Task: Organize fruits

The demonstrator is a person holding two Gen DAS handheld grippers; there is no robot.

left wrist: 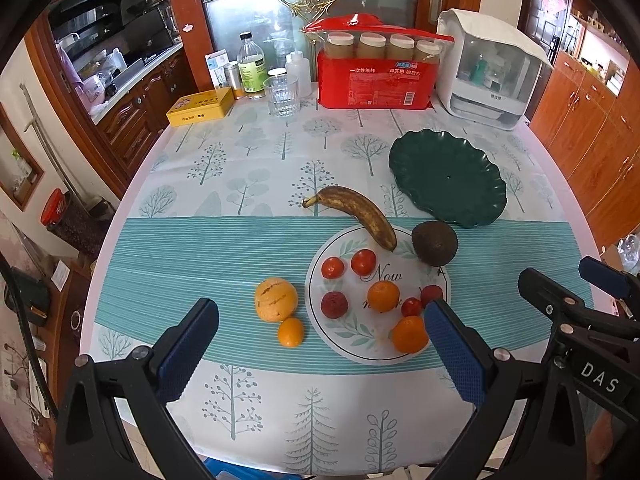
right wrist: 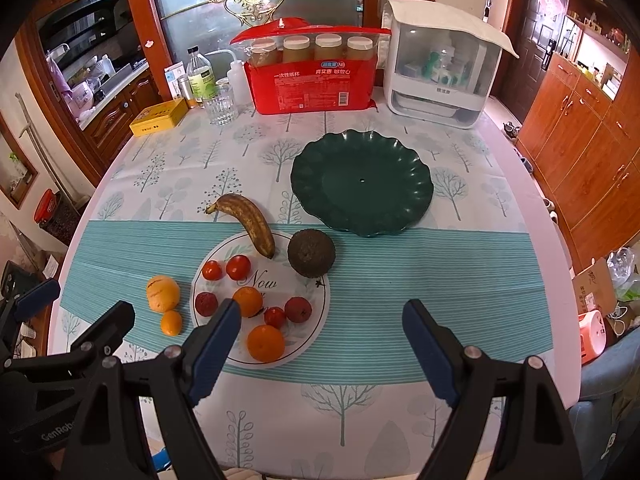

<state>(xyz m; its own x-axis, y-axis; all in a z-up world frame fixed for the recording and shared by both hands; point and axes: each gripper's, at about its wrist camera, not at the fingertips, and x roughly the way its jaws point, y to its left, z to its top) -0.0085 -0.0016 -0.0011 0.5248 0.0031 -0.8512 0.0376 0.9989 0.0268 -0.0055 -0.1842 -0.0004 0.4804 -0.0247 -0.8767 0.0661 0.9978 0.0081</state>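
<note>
A white round mat (left wrist: 348, 332) (right wrist: 316, 304) lies on the table with several small fruits on it: tomatoes (left wrist: 363, 261) (right wrist: 238, 267), tangerines (left wrist: 383, 296) (right wrist: 265, 343) and lychees (left wrist: 334, 305) (right wrist: 298, 309). A brown banana (left wrist: 356, 214) (right wrist: 250, 222) rests across its far rim, a dark avocado (left wrist: 435, 243) (right wrist: 311, 253) at its right edge. A scarred orange (left wrist: 276, 299) (right wrist: 163, 293) and a small tangerine (left wrist: 291, 332) (right wrist: 171, 323) lie left of it. The green scalloped plate (left wrist: 448, 178) (right wrist: 362, 182) stands bare behind. My left gripper (left wrist: 320, 320) and right gripper (right wrist: 320, 320) hover open above the near table, holding nothing.
Along the far edge stand a yellow tin (left wrist: 201, 106), a glass tumbler (left wrist: 282, 95), bottles (left wrist: 251, 66), a red pack of paper cups (left wrist: 376, 72) and a white box appliance (left wrist: 490, 66). Wooden cabinets (right wrist: 580, 152) line the right side. A tree-print cloth (right wrist: 360, 420) covers the table.
</note>
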